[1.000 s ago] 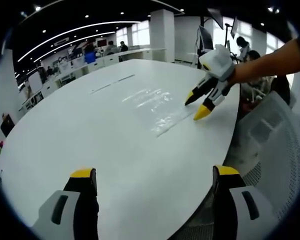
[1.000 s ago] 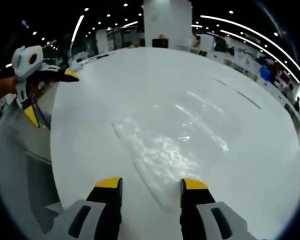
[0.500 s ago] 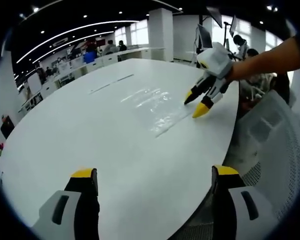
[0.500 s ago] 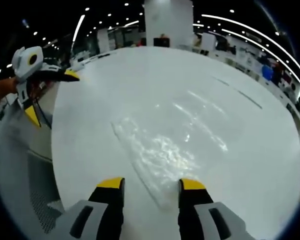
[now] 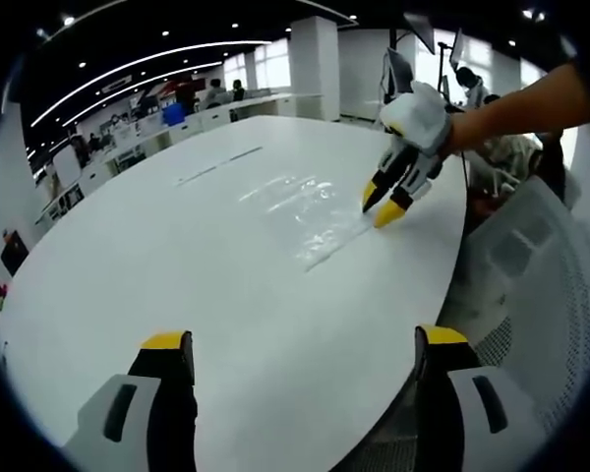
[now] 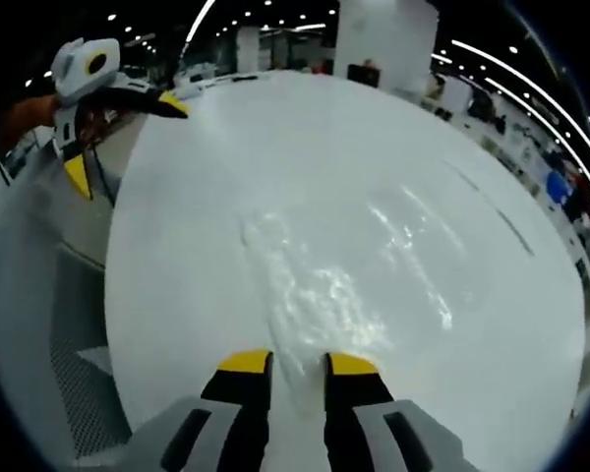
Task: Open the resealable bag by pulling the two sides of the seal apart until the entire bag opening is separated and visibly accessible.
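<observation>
Two yellow-tipped jaws of the left gripper rise from the bottom of the left gripper view, spread wide with nothing between them, above the near part of a white table. Farther across the table lies the clear bag, flat on the surface. At its far right end the right gripper comes in, held by a person's arm, its jaws close together with their tips at the bag's edge. A white mesh chair stands beside the table on the right.

In the right gripper view, the right gripper has its jaws nearly shut around the near end of the bag, which stretches away over the table; whether they actually pinch the plastic I cannot tell. The left gripper shows at upper left, jaws wide apart, well away from the bag.
</observation>
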{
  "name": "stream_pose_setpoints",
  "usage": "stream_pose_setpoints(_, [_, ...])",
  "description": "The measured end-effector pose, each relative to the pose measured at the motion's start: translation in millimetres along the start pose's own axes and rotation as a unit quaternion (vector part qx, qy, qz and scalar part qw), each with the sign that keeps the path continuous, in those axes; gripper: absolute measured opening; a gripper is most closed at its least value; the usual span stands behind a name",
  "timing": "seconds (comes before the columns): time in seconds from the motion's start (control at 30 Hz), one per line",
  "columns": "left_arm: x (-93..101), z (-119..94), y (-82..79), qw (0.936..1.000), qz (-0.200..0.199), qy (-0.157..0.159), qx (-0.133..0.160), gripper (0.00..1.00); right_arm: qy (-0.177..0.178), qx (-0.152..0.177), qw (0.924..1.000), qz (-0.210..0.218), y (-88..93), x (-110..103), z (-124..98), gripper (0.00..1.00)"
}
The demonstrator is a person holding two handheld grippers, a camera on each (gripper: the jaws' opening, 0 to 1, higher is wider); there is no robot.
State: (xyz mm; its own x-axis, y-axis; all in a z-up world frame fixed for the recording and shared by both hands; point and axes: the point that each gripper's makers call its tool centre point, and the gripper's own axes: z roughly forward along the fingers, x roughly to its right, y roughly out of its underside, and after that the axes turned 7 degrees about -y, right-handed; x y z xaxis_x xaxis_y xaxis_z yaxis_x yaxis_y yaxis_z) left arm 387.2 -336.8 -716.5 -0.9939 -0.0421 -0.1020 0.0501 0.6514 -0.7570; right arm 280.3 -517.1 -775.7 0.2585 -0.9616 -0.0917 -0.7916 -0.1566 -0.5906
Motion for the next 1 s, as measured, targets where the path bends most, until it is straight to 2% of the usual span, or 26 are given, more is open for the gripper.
stream_pose_setpoints(0.07, [-2.5, -1.0, -3.0, 1.0, 0.004, 0.0, 0.001, 0.91, -0.015, -0.03, 0.9983, -0.047, 4.7, -6.1, 5.0, 0.12])
stream_pose_setpoints(0.1, [-3.9, -1.4, -4.5, 1.0, 0.005, -0.001, 0.001, 0.91, -0.019, -0.03, 0.9983, -0.046, 3.6, -6.4, 2.8, 0.12])
stream_pose_setpoints(0.13, [-4.9, -0.9, -5.4, 1.0, 0.005, -0.001, 0.001, 0.91, -0.031, -0.039, 0.9961, -0.073, 4.2, -8.3, 3.1, 0.11])
stream_pose_setpoints(0.2, [-3.6, -0.6, -5.6, 1.0, 0.008, 0.001, -0.001, 0.9, -0.044, -0.048, 0.9932, -0.096, 4.1, -11.3, 4.2, 0.08])
stream_pose_setpoints(0.23, [-2.8, -0.1, -5.8, 1.0, 0.009, 0.002, -0.001, 0.9, -0.048, -0.053, 0.9914, -0.11, 4.4, -12.1, 4.2, 0.01])
stream_pose_setpoints(0.3, [-1.2, 0.8, -5.6, 0.9999, 0.011, 0.004, -0.003, 0.9, -0.049, -0.064, 0.9865, -0.142, 4.7, -11.7, 3.8, 0.0])
stream_pose_setpoints(0.4, [0.2, 1.6, -5.7, 0.9999, 0.014, 0.007, -0.004, 0.89, -0.056, -0.064, 0.9878, -0.13, 4.6, -11.9, 4.5, 0.0])
stream_pose_setpoints(0.53, [-0.1, 3.3, -6.2, 0.9998, 0.015, 0.009, -0.006, 0.88, -0.059, -0.066, 0.9865, -0.138, 4.9, -12.4, 5.1, 0.0])
stream_pose_setpoints(0.77, [0.8, 8.9, -8.2, 0.9996, 0.024, 0.015, -0.008, 0.86, -0.082, -0.052, 0.9835, -0.153, 1.3, -27.7, -0.1, 0.0])
stream_pose_setpoints(0.93, [3.9, 15.0, -7.7, 0.9989, 0.037, 0.025, -0.014, 0.85, -0.103, -0.048, 0.9793, -0.167, -0.3, -42.5, -4.8, 0.0])
stream_pose_setpoints(1.0, [5.1, 16.9, -8.8, 0.9981, 0.054, 0.028, -0.016, 0.82, -0.117, -0.045, 0.9742, -0.188, -0.8, -50.0, -7.0, 0.0])
